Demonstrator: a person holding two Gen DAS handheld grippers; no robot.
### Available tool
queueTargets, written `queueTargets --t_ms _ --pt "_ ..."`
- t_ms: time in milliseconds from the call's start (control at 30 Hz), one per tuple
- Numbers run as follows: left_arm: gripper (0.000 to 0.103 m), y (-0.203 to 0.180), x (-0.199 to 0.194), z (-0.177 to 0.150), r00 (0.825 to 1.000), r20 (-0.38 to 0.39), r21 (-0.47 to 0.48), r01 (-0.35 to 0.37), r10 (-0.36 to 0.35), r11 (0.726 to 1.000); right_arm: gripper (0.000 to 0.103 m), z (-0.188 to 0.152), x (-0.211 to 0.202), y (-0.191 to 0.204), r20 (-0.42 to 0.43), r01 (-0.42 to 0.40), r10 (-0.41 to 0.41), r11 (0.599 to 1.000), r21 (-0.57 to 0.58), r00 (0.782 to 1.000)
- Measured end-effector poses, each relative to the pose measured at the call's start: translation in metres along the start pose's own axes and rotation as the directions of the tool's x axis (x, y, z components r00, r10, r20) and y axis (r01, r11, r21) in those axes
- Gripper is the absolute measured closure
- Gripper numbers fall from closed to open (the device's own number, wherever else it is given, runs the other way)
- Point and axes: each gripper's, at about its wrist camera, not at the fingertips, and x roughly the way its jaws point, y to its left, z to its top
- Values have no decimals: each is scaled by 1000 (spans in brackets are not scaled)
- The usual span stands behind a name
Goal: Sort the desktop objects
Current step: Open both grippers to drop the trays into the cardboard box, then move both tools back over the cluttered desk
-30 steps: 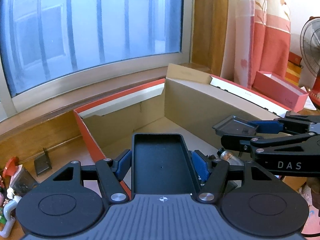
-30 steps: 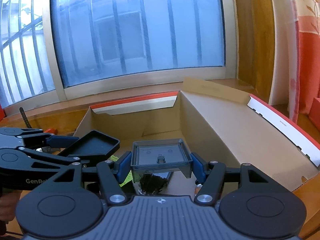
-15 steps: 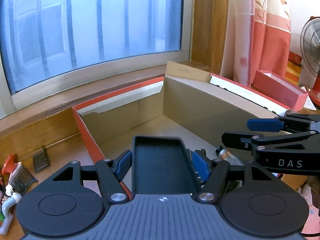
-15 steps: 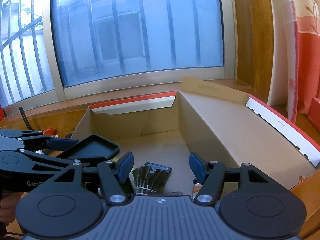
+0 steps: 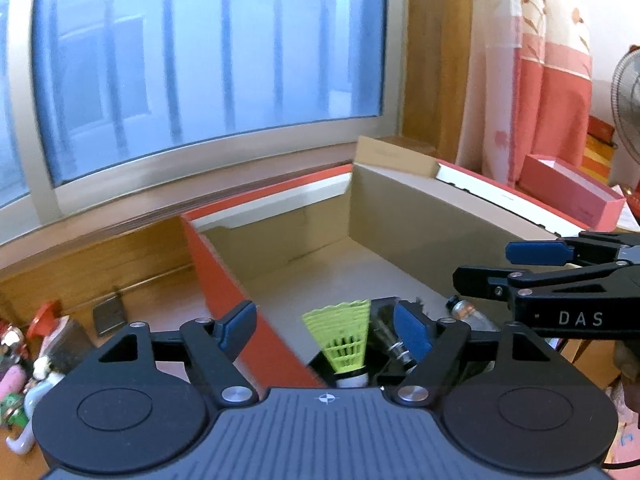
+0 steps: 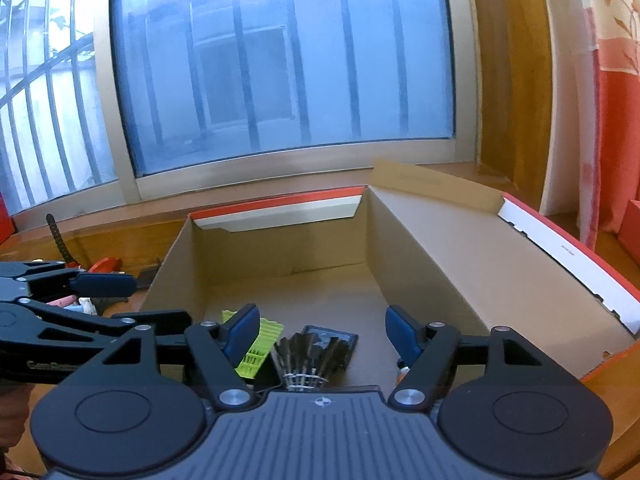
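Looking along the left gripper [image 5: 326, 326], its blue-padded jaws stand wide and empty above a ribbed yellow shuttlecock [image 5: 343, 340] in the matte cardboard box [image 5: 432, 216]. Right view: right gripper [image 6: 322, 334] equally spread, empty, over a black-feathered shuttlecock [image 6: 306, 356].

big window [image 6: 288, 80] with vertical bars behind the glass fills the background, pale frame all round, and a wooden sill [image 5: 100, 248] runs under it. on the right there's a curtain [image 5: 552, 80], white up top with a flower print and salmon-red lower down. a standing fan [image 5: 628, 100] peeks in at the far right edge, only partly visible. a long pink box [image 5: 572, 196] sits near the curtain's foot. everything's a bit soft from the fisheye blur, so finer detail is hard to make out.
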Motion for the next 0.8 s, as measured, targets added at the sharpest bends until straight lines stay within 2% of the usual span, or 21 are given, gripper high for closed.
queueTargets --t_ms 200,400,533,700,800 --pt "24 31 -20 -12 997 -6 -78 -83 83 994 27 5 2 17 14 -37 37 999 -15 999" --pt "24 75 -44 -34 983 -42 -141 -181 177 973 27 9 10 52 22 -92 93 994 -59 995" --pt "23 113 -57 -51 972 -76 -173 -230 220 958 27 10 10 93 23 -114 116 990 -89 993" --pt "23 164 -78 -73 960 -101 -164 -276 262 947 25 10 9 155 39 -138 145 981 -135 989" --pt "22 195 -91 -85 951 -115 -157 -302 287 940 24 5 14 197 20 -156 161 974 -166 987"
